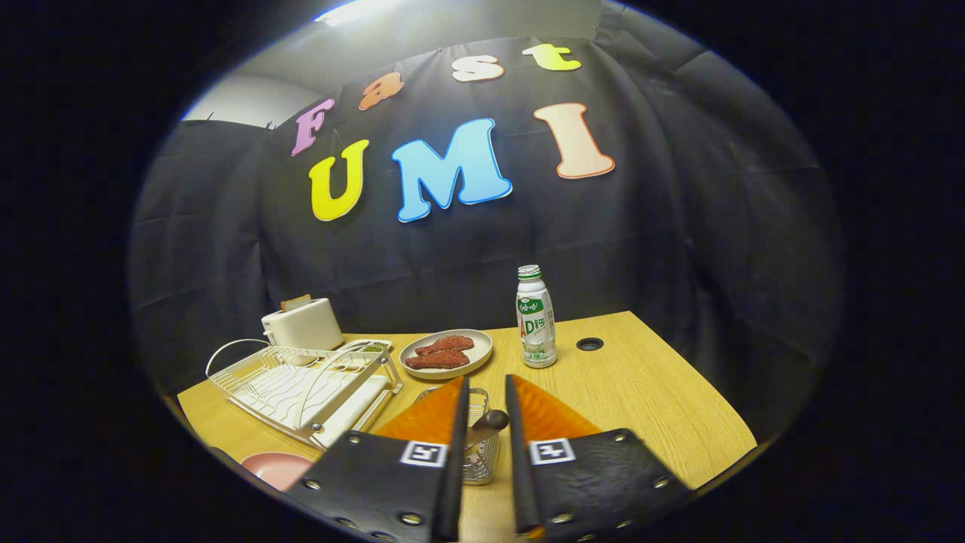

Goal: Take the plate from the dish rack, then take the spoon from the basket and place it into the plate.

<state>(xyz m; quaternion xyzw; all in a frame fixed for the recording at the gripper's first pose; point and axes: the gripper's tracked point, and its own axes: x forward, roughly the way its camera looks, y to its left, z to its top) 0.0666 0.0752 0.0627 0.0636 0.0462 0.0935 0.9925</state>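
My gripper (486,392) hangs over a small wire basket (482,460) on the wooden table. A spoon (488,424) stands in the basket, its dark handle slanting across the narrow gap between my orange fingers (430,415). Both fingers press on the handle, and the spoon's bowl is hidden down in the basket. The pink plate (275,467) lies flat on the table, left of the basket and in front of the dish rack. The white wire dish rack (301,385) stands to the left and holds no plate.
A white toaster (303,323) stands behind the rack. Beyond my fingers a beige plate (446,353) holds pieces of red meat, with a white drink bottle (536,317) to its right. A round cable hole (589,344) lies further right. The table's edge (724,452) runs close by on the right.
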